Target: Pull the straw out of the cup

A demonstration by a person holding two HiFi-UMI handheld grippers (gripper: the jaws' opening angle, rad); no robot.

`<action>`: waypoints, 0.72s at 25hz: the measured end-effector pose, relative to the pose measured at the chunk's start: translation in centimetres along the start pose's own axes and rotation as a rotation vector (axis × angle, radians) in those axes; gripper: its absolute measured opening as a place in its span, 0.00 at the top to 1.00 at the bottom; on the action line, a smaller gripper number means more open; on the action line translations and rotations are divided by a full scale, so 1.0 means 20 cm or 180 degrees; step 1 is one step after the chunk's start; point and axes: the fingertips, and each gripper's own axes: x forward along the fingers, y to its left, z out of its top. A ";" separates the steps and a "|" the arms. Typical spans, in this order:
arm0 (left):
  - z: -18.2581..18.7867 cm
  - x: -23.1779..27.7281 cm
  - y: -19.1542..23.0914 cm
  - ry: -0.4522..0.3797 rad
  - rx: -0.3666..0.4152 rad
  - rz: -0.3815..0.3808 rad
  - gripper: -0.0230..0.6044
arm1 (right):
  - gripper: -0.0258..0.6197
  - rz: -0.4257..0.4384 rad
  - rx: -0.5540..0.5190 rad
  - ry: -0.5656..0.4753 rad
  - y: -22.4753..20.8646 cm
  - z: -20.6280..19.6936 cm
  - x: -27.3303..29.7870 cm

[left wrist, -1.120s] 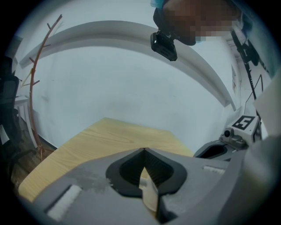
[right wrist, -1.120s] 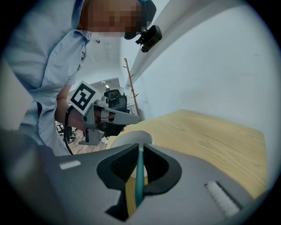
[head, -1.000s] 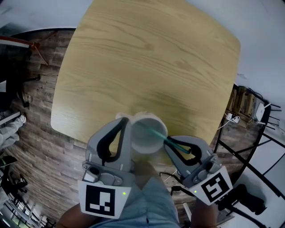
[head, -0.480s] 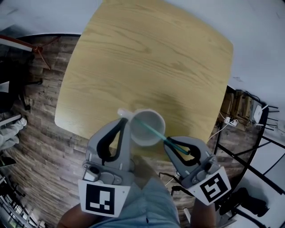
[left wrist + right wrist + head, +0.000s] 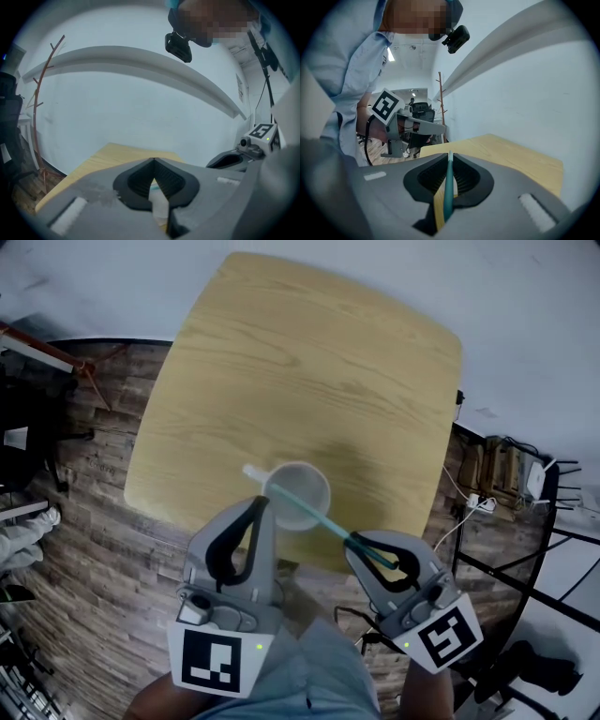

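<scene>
A white cup (image 5: 298,495) hangs over the near edge of the wooden table (image 5: 309,362), its handle (image 5: 253,472) pointing left. My left gripper (image 5: 265,503) is shut on the cup's wall; in the left gripper view the white cup (image 5: 159,206) shows between the closed jaws of the left gripper (image 5: 153,161). A teal straw (image 5: 323,518) slants out of the cup to the lower right. My right gripper (image 5: 354,540) is shut on its outer end. The right gripper view shows the straw (image 5: 448,187) pinched in the right gripper (image 5: 450,154).
The table stands on a wood-plank floor (image 5: 94,531) against a white wall. A black metal frame (image 5: 525,559) and cables (image 5: 478,502) are at the right. A thin coat stand (image 5: 42,93) rises at the left. The person's shirt (image 5: 356,70) fills the near left of the right gripper view.
Both grippers have risen with the cup and the straw. The gap between the cup's rim and the right gripper has widened, so more of the straw shows outside the cup.
</scene>
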 end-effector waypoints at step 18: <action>0.29 -0.43 -0.34 -0.0583 0.0407 -0.0096 0.93 | 0.90 -0.0602 -0.0226 -0.0805 0.17 0.38 -0.50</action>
